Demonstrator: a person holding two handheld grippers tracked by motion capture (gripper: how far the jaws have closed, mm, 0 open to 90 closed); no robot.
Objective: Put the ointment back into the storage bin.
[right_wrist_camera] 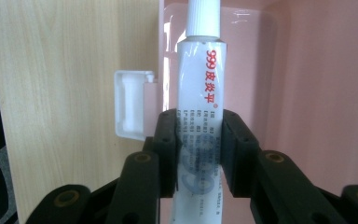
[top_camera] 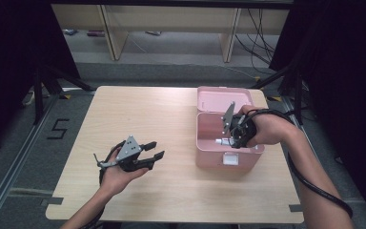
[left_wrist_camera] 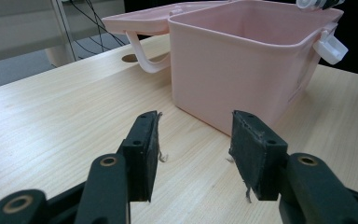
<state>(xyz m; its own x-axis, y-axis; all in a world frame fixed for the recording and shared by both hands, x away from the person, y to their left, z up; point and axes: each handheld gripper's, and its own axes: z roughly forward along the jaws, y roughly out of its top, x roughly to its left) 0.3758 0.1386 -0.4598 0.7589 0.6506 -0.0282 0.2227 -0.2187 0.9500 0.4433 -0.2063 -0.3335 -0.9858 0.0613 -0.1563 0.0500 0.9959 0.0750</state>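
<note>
Right claw [right_wrist_camera: 199, 154] clamps a white tube [right_wrist_camera: 200, 84], red-lettered, white-capped.

on the table [top_camera: 171, 119] we see the storage box [top_camera: 226, 143] standing at the right half, its lid [top_camera: 224, 98] hinged open and lying flat behind it, toward the far edge. the latch [top_camera: 230, 159] sits on the box's near wall, facing us. our right gripper [top_camera: 236, 136] hangs over the box's open top, and the ointment tube [right_wrist_camera: 200, 98] is between its jaws, above the box's inside with its cap end pointing away from the hand. our left gripper [top_camera: 155, 150] is above the table to the left of the box, well apart from it, jaws pointing toward the box's left wall. a floor marking [top_camera: 58, 129] lies on the floor left of the table.
</note>
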